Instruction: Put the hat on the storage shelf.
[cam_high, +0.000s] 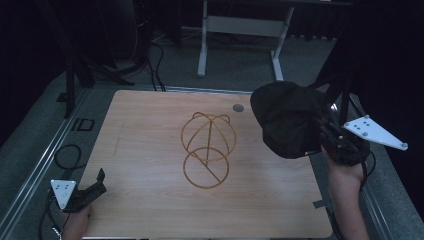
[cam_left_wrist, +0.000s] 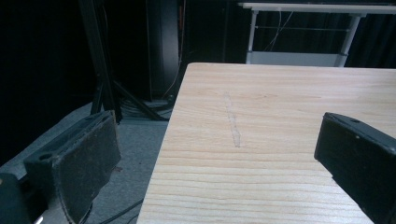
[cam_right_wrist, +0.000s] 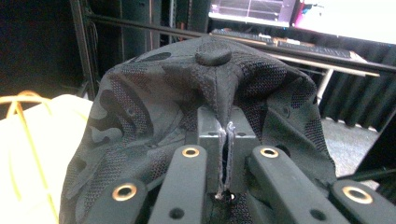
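Note:
A black camouflage cap hangs above the table's right side, pinched in my right gripper, which is shut on its fabric. In the right gripper view the cap drapes over the jaws, its top button facing me, with the gripper closed on a fold of cloth. A gold wire stand, a globe-like frame on a ring base, sits at the table's middle. My left gripper rests at the near left corner, open and empty; in its own view the gripper has its jaws wide apart over bare wood.
The wooden table has a small grey grommet near its far edge. A white desk frame stands on the floor beyond. Cables lie on the floor at the left. A black tripod leg stands left of the table.

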